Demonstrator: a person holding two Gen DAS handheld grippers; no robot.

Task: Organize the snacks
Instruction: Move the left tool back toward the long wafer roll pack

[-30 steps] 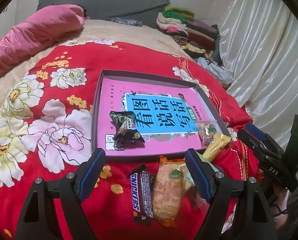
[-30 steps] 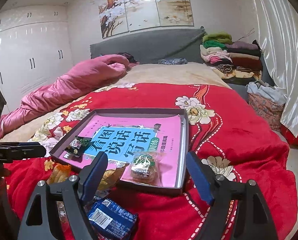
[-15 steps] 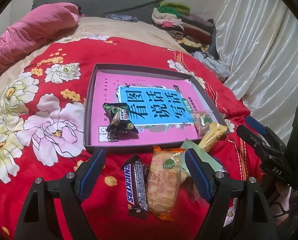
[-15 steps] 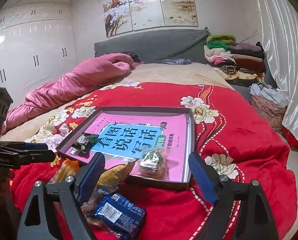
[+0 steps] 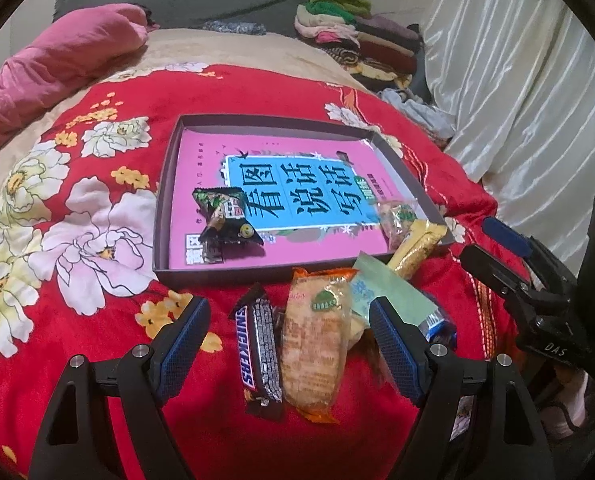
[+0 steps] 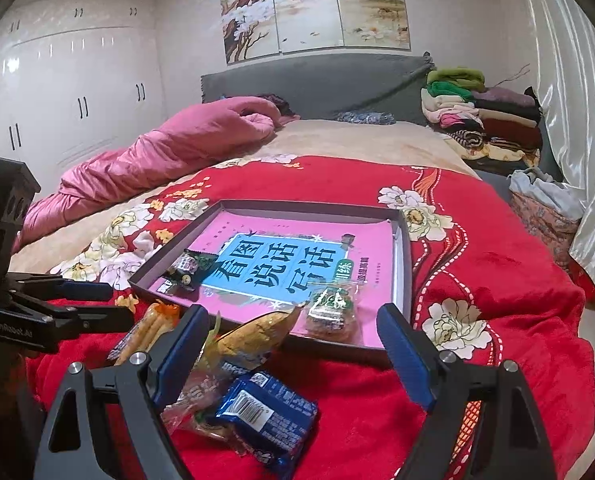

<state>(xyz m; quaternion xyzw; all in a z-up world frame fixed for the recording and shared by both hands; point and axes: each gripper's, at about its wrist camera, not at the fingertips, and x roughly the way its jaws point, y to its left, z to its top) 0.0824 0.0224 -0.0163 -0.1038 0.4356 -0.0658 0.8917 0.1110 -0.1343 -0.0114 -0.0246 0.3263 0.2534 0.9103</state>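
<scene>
Here we list what lies on the red floral blanket (image 5: 109,320). One shallow dark tray (image 5: 162,216), lined with a pink book cover (image 5: 297,200), sits flat near the middle of the bed. Inside it we count a dark green packet (image 5: 225,224) near its left wall and a clear-wrapped cake (image 6: 331,310) near its front right corner; the lining between and behind them is bare. One yellow packet (image 5: 415,248) leans over the tray's front right rim, half in, half out.

Outside the tray, just before its front edge, we count a Snickers bar (image 5: 259,350), an orange pastry packet (image 5: 315,344) touching the bar's side, a pale green packet (image 5: 393,296) beside that, and a blue packet (image 6: 265,408) nearest the blanket's front.

Our left gripper (image 5: 289,344) hangs with its fingers wide apart, holding nothing, the bar and pastry lying between them. Our right gripper (image 6: 293,352) is likewise spread and holds nothing, over the blue packet and the tray's front rim. Open blanket lies to the tray's left and right.
</scene>
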